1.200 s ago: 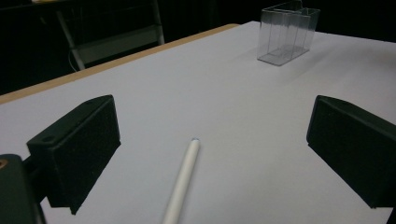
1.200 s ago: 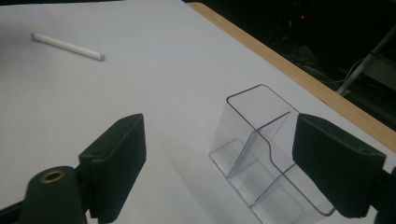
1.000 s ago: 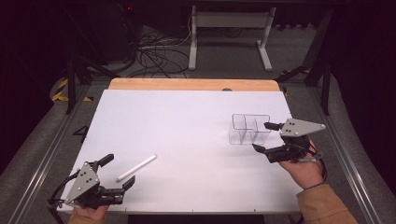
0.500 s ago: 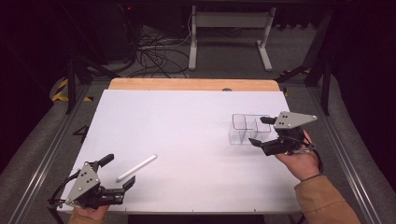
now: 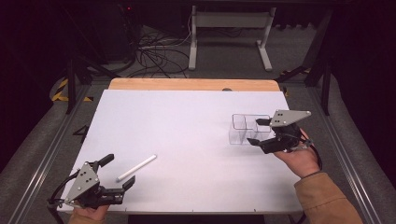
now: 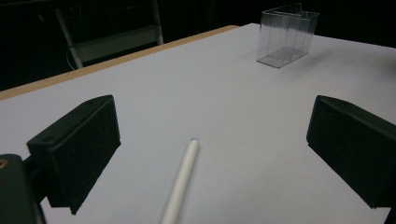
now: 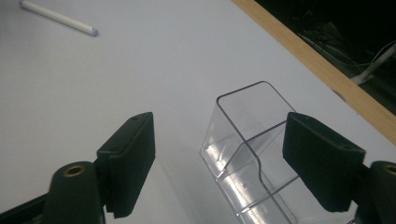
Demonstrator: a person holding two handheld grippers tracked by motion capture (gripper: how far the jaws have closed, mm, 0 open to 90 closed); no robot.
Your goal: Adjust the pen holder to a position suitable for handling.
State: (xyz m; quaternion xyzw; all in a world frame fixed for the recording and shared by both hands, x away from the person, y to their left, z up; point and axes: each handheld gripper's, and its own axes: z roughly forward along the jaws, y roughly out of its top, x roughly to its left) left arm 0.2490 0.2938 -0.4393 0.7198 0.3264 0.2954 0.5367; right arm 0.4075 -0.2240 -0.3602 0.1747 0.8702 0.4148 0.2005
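Observation:
A clear plastic box (image 5: 243, 129) with compartments stands on the right of the white table top (image 5: 187, 121). My right gripper (image 5: 255, 131) reaches over its right end, open. In the right gripper view the box (image 7: 247, 154) lies between the jaws, which have just been closing; the left pad stands apart from its wall. A white stick (image 5: 137, 167) lies near the front left. My left gripper (image 5: 120, 170) sits open at the stick's near end. The stick (image 6: 182, 182) points away between the wide jaws, with the box (image 6: 287, 35) far off.
A wooden strip (image 5: 187, 84) runs along the table's far edge. Metal rails flank the table on both sides. Beyond it, cables (image 5: 154, 51) and a white stand's legs (image 5: 229, 37) are on the dark floor.
My right gripper has moved left, up to the clear box, and its jaws now straddle the box's right end. The left gripper and the stick have stayed put.

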